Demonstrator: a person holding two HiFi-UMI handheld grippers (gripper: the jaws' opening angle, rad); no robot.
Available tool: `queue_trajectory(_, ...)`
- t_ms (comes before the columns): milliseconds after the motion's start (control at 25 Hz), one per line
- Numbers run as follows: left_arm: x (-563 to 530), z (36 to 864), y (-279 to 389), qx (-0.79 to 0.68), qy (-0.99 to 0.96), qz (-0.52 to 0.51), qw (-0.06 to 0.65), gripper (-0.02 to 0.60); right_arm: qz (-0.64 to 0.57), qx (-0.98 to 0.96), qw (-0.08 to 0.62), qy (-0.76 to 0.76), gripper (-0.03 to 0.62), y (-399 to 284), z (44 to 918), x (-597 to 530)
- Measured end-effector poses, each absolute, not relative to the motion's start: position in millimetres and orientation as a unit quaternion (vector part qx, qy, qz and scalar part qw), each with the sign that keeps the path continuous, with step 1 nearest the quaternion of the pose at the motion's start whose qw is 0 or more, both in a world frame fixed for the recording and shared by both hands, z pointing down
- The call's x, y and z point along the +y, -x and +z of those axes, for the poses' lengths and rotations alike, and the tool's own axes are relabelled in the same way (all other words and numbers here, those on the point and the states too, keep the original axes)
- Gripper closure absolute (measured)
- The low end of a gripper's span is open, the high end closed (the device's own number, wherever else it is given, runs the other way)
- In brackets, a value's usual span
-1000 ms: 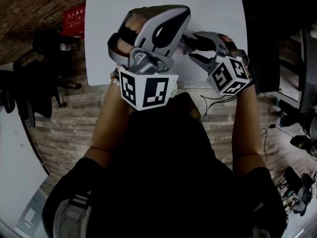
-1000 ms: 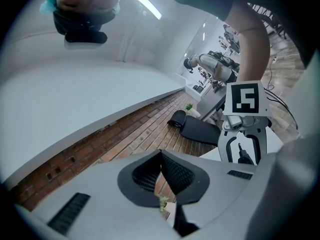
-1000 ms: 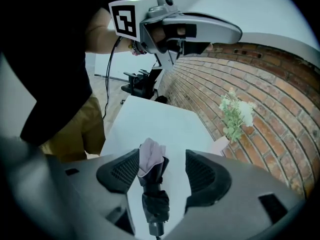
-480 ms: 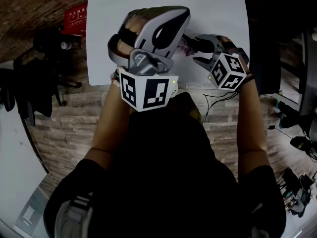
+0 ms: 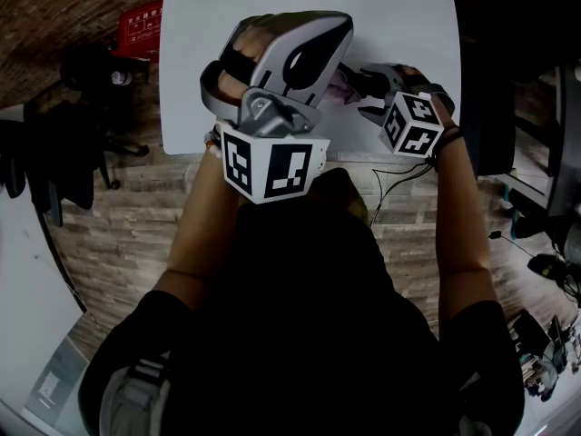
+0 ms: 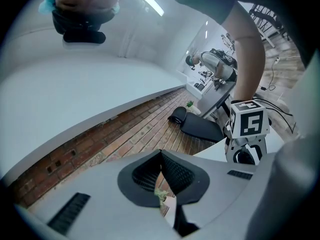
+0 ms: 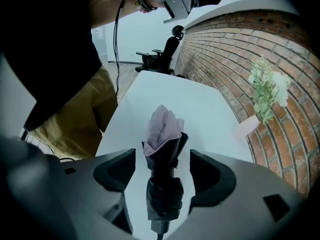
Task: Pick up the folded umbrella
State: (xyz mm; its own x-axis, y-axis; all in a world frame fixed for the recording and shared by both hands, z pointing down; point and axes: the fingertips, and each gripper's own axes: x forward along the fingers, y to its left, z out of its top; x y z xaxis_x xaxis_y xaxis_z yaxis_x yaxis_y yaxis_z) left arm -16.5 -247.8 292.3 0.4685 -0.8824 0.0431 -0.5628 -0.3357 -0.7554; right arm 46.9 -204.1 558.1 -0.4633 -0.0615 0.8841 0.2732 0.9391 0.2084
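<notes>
A pink vase [image 7: 246, 127] sits on the white table [image 7: 210, 109]. A brick wall [image 7: 240, 49] runs beside the table, a black chair [image 7: 161, 58] beyond it.

In the head view, mostly hidden behind the left gripper [image 5: 304, 57] and the right gripper [image 5: 365, 92], jaws just opened wider either side of it: the folded umbrella [image 5: 338, 87], down to a pale sliver. Covered too: the near edge of the counter [image 5: 399, 7]. In the right gripper view, cut off at the bottom edge: the umbrella's dark lower end. Below the left gripper's meeting jaws, a greenish speck, too small to tell. Unreadable: print on the red box [image 5: 143, 27].
</notes>
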Motion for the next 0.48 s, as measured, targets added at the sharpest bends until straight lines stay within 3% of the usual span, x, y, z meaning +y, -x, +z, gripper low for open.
queue_trajectory(480, -252.0, 299.5, 19.7, 0.461, 0.786, -0.235, 0.339, 0.568, -0.143, -0.817, 0.552, 0.083, 0.27, -52.8, 590.0, -209.7)
